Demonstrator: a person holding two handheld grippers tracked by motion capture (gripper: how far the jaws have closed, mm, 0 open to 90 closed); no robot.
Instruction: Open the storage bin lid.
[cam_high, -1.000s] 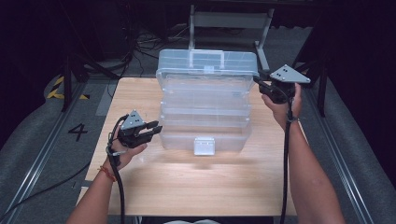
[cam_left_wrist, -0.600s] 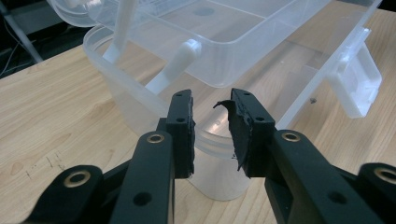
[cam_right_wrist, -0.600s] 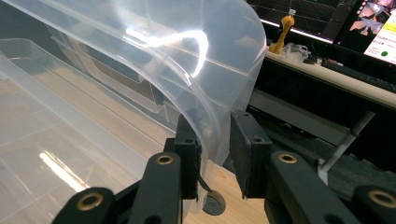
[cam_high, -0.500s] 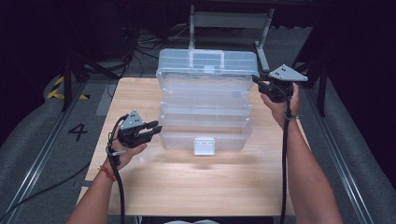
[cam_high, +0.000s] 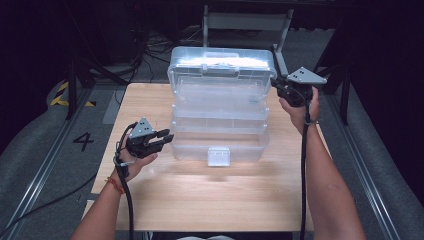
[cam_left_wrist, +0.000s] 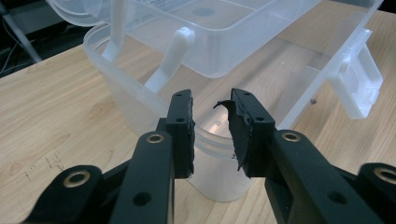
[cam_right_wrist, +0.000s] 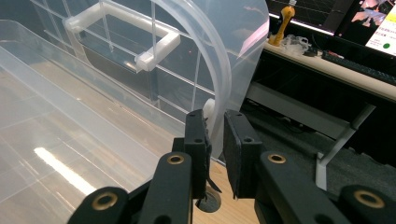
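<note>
A clear plastic tiered box (cam_high: 220, 127) stands fanned open in the middle of the table, its lid (cam_high: 222, 62) raised at the back. At the right rear corner my right gripper (cam_high: 278, 88) holds the lid; its jaws have just been closing. In the right gripper view the lid's curved edge (cam_right_wrist: 224, 70) runs down between the pads of the gripper (cam_right_wrist: 215, 116). My left gripper (cam_high: 167, 139) sits at the bottom tier's left end. In the left gripper view its jaws (cam_left_wrist: 211, 100) straddle the tier's rounded corner rim (cam_left_wrist: 212, 142).
A white latch (cam_high: 219, 156) hangs on the box's front wall. The wooden table (cam_high: 215, 200) has bare space in front of the box. A metal frame (cam_high: 247, 22) stands behind the table, with dark floor and cables on the left.
The right hand has edged slightly upward at the lid's corner. The left hand and the box stand as before.
</note>
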